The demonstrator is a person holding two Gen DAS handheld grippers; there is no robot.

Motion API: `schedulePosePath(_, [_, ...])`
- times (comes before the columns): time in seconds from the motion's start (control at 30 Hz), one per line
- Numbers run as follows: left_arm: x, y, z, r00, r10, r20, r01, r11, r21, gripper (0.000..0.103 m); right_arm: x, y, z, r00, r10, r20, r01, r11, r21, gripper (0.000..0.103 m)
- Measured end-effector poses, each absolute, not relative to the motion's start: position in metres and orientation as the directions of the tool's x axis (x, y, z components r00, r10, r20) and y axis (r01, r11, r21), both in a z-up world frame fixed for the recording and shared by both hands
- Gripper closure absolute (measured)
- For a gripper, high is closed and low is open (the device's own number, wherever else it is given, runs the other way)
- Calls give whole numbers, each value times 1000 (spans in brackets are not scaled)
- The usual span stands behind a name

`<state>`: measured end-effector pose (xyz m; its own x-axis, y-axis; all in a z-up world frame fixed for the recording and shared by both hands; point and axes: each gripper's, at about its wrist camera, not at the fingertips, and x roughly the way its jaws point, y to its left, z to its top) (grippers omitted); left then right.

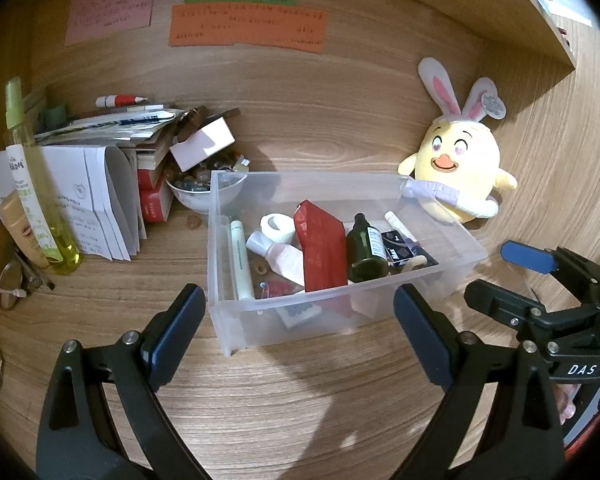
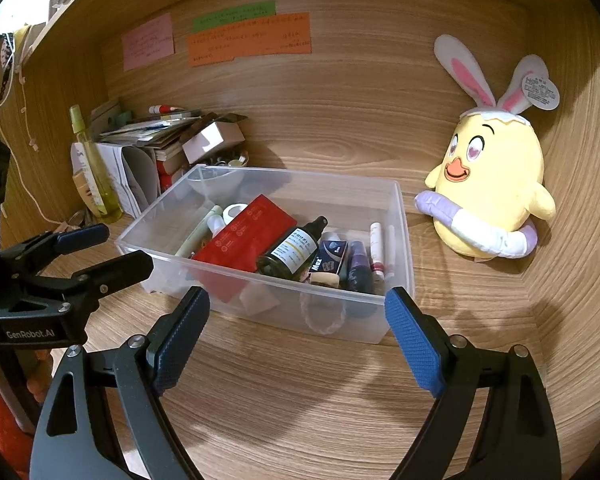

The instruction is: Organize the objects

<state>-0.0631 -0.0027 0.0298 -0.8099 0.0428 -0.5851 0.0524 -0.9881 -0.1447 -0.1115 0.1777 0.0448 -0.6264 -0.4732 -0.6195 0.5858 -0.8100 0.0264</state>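
Two grippers in play, both with nothing between the fingers. We hold the left gripper (image 1: 300, 336) with jaws wide apart, just short of the near wall of the clear rectangular plastic bin (image 1: 440, 216); the bin sits mid-desk on the wood-grain desk surface (image 1: 300, 400). Right gripper (image 2: 298, 340) likewise has its jaws spread, blue pads facing the bin's near long wall, not touching it.

Bin contents, as we read them:
- red flat foil pouch (image 2: 246, 236), leaning across the middle
- dark green glass dropper bottle with white label (image 2: 292, 252), lying tilted against the pouch
- small dark box marked "Max" (image 2: 330, 260), just beside the bottle
- white tape roll (image 1: 274, 224) toward the far wall
- pale green slim tube (image 1: 240, 260) along the bin's left wall
- white-capped pink squeeze bottle (image 1: 278, 254) between tube and pouch
- a few slim stick-shaped items at the right end; type hard to tell, probably lip products

Outside the bin: yellow plush chick with rabbit ears (image 2: 496, 192) near the back right corner of the desk, close to the bin's far right corner. Stack of papers and booklets (image 1: 112, 184) at the back left, a white bowl of small stones (image 1: 192, 192) just behind the bin's left corner, a tall yellow-green spray bottle (image 1: 40, 184) at the left edge. Pink, green and orange paper notes (image 1: 248, 28) are stuck on the back panel.
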Motion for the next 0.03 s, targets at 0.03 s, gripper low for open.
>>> schedulePosePath(0.03, [-63,-3,29,-809,43,-587,53,-988,-146,7,-111,178,45,-627,-473,-620,585,-811,27,15])
